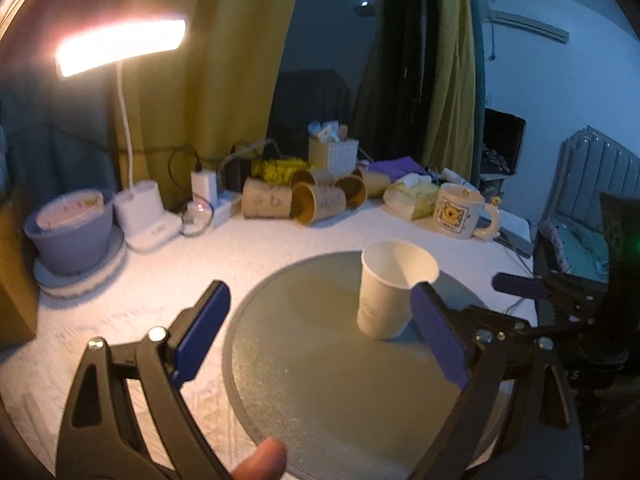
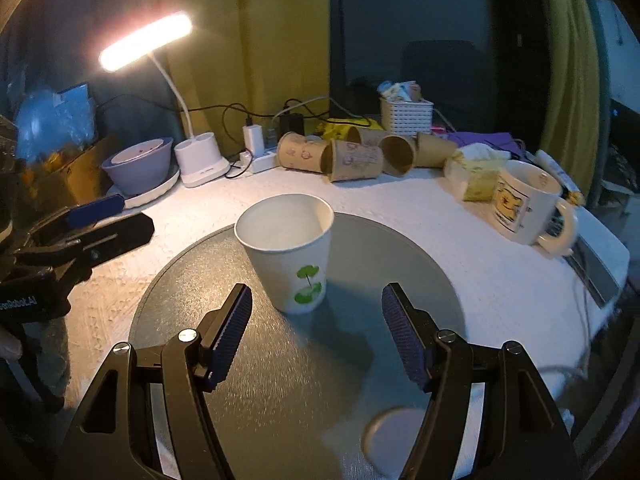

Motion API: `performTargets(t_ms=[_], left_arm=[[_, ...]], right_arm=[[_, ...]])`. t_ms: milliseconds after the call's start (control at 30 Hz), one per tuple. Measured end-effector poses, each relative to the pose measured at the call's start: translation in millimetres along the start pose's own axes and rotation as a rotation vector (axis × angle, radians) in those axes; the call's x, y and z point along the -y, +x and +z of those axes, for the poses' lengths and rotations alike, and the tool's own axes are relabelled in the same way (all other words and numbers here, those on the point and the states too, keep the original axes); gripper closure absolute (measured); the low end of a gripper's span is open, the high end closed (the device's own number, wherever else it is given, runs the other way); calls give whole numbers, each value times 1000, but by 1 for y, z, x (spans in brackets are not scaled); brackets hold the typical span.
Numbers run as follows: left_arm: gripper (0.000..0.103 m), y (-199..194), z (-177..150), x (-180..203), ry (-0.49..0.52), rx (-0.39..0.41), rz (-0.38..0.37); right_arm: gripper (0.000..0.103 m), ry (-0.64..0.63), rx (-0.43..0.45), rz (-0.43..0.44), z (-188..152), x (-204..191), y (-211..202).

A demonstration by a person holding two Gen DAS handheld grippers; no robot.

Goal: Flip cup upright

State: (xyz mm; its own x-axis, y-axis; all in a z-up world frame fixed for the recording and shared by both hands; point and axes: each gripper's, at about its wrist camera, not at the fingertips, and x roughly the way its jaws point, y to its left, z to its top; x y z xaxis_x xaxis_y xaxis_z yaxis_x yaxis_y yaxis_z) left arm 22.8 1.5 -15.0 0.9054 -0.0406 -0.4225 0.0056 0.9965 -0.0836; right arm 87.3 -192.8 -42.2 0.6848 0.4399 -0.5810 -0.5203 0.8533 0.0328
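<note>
**Standing upright: paper cup rests on the grey disc, both grippers spread and empty**

Starting at the far left of the right wrist view, the left gripper [image 2: 86, 220] reaches in from the edge, its blue pads apart and holding nothing, well to the left of the right gripper's jaws. Beyond it a purple bowl [image 2: 138, 166] sits on a white plate, and just beside that stands a lit desk lamp [image 2: 200, 160] on a white base.

Straight ahead of the right gripper [image 2: 316, 336], a little past the gap between its jaws, the white paper cup [image 2: 290, 256] stands mouth up on a round grey disc [image 2: 200, 280]. A green leaf print faces the camera. The jaws are spread wide and touch nothing; the cup stands clear of both pads.

Farther back lie several brown paper cups [image 2: 348, 156] on their sides, with a white basket [image 2: 406, 116] behind them. Off to the right of the jaws stands a cream mug [image 2: 524, 204] with a bear picture.

From the left wrist view, the cup [image 1: 394, 294] stands just beyond the right-hand pad [image 1: 436, 332], which partly covers it; whether they touch cannot be told. These jaws are wide open too, and the other pad lies well to the left over the white tablecloth [image 1: 172, 264].
</note>
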Motion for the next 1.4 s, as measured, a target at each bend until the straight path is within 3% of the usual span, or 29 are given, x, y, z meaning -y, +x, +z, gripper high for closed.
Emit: performTargets(t_ms=[200, 600, 1067, 1400], left_arm=[[10, -18, 4, 13, 59, 82, 8], [10, -46, 8, 21, 73, 186, -49], [10, -77, 15, 25, 81, 278, -74], [10, -82, 16, 15, 38, 307, -54]], right_arm=[[32, 29, 32, -61, -3, -1, -25], [32, 47, 141, -137, 0, -5, -74], [32, 11, 250, -162, 11, -21, -116], [32, 10, 257, -146, 13, -23, -113]])
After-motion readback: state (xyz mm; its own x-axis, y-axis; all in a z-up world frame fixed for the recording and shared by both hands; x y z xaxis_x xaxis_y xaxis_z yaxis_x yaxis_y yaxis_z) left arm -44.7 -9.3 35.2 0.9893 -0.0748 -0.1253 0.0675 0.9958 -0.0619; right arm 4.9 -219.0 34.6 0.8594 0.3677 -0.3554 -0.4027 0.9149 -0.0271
